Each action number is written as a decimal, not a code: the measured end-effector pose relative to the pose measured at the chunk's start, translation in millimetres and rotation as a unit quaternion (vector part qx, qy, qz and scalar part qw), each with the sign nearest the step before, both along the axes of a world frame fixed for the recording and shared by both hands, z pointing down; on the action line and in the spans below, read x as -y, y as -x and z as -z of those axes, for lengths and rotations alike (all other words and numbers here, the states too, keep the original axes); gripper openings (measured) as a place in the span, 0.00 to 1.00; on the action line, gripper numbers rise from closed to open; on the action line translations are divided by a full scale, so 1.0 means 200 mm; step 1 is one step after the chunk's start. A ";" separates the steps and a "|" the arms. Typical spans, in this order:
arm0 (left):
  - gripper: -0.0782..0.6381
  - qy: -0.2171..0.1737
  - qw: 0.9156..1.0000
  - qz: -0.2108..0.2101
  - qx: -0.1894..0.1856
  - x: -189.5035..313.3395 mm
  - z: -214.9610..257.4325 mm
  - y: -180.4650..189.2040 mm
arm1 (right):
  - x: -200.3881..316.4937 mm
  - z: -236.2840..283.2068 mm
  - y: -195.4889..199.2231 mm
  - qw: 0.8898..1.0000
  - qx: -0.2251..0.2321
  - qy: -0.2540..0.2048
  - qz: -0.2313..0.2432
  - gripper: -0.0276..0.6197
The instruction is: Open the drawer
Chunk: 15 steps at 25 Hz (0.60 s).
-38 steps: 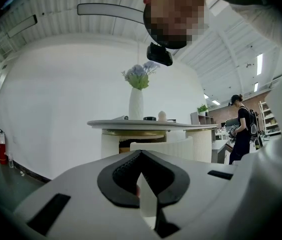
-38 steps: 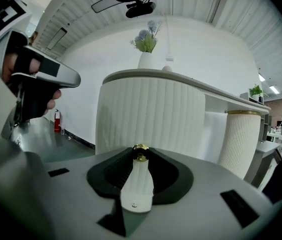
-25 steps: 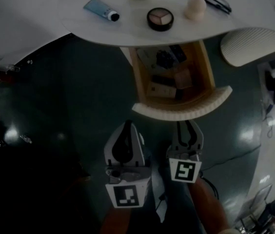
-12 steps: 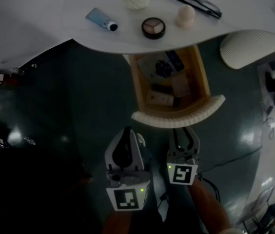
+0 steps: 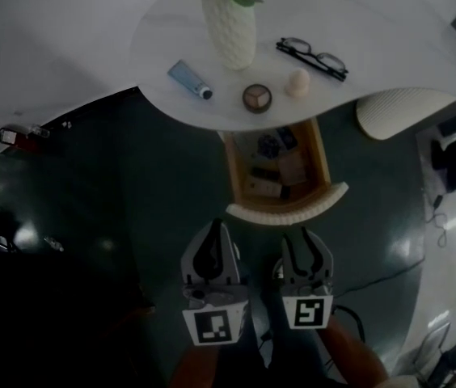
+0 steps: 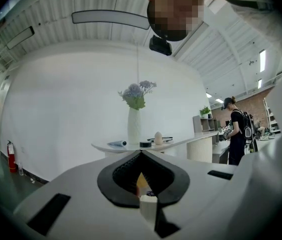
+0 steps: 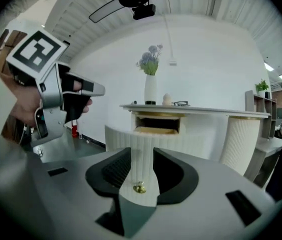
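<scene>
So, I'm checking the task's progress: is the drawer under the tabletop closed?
No, the head view shows the drawer pulled out from under the tabletop, its wooden inside and contents exposed.

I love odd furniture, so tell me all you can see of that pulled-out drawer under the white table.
The drawer stands pulled well out from beneath the white tabletop. Its front is a curved, ribbed white panel with a small brass knob. The inside looks like warm wood. Small boxes and some darker items lie in it. Nothing touches its front.
</scene>
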<state>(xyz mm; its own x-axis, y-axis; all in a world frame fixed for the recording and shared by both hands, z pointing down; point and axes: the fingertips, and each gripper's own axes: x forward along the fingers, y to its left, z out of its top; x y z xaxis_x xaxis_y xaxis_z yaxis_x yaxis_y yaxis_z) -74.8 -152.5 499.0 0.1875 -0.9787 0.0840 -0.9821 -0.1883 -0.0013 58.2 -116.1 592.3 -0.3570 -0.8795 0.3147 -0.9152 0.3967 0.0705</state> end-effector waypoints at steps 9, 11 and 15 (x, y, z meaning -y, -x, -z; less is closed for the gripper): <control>0.11 -0.006 1.000 0.002 -0.006 0.11 0.38 0.01 | 0.15 0.58 -0.05 0.998 0.026 -0.047 -0.021 0.24; 0.11 -0.003 1.000 0.003 -0.009 0.12 0.46 -0.01 | 0.16 0.68 -0.06 0.998 0.022 -0.053 -0.022 0.24; 0.11 -0.006 1.000 -0.009 -0.012 0.14 0.63 -0.04 | 0.22 0.90 -0.07 0.997 0.024 -0.066 -0.034 0.24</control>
